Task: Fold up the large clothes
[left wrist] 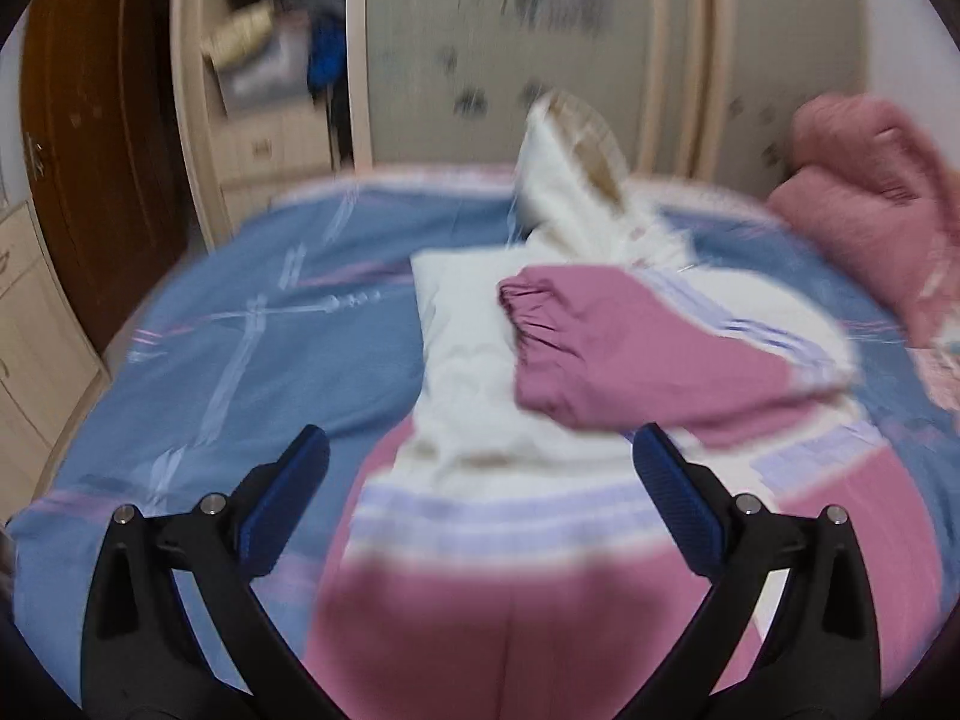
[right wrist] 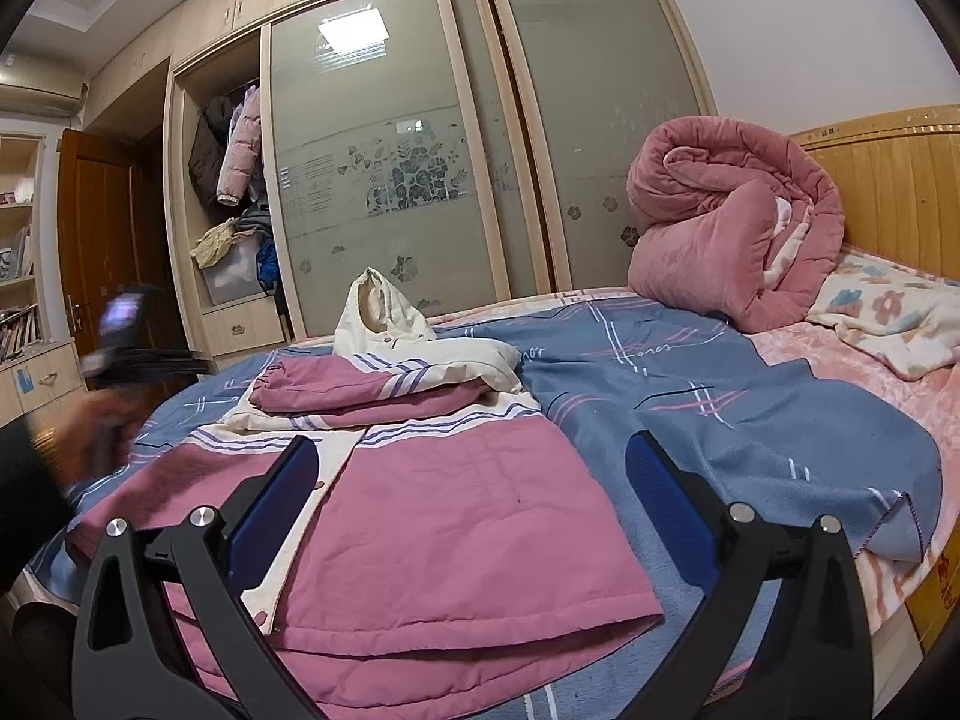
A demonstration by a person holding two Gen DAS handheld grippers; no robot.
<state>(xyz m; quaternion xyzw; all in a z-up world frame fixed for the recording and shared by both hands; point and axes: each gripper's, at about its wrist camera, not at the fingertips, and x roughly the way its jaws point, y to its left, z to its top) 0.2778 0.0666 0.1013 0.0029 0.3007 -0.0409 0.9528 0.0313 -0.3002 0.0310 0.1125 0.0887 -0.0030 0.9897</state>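
Bed (right wrist: 690, 396): one pink-white jacket (right wrist: 456, 516); two hand-held grippers, left (left wrist: 480, 480), right (right wrist: 474, 480), both wide, empty.

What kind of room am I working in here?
Almost certainly a home bedroom: the jacket lies on a bed with a wooden headboard, beside a sliding-door wardrobe with hanging coats, and a rolled pink quilt at the head.

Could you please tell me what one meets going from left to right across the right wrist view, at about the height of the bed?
Person's hand → pink and white jacket → blue blanket → floral blanket.
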